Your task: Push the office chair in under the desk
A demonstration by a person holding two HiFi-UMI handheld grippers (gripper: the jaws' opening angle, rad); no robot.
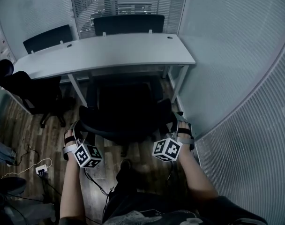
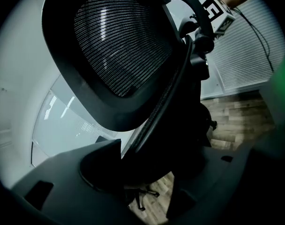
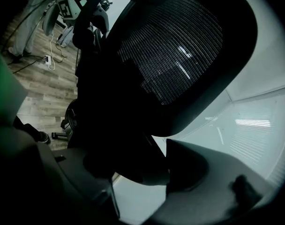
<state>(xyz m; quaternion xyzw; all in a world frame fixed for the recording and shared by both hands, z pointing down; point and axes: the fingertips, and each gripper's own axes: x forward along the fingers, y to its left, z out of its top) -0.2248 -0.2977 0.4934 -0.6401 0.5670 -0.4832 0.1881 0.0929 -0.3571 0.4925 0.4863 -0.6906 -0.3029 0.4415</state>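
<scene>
A black office chair stands in front of the pale desk, with its seat reaching under the desk's front edge. My left gripper is at the left rim of the backrest and my right gripper at the right rim. In the left gripper view the mesh back rises above the left gripper, whose jaws stand wide with the rim filling the gap. The right gripper view shows the same mesh, and the right gripper clasps the rim.
A second black chair stands at the desk's left end, and two more are behind it. A ribbed partition wall runs close along the right. A power strip with cables lies on the wood floor at the left.
</scene>
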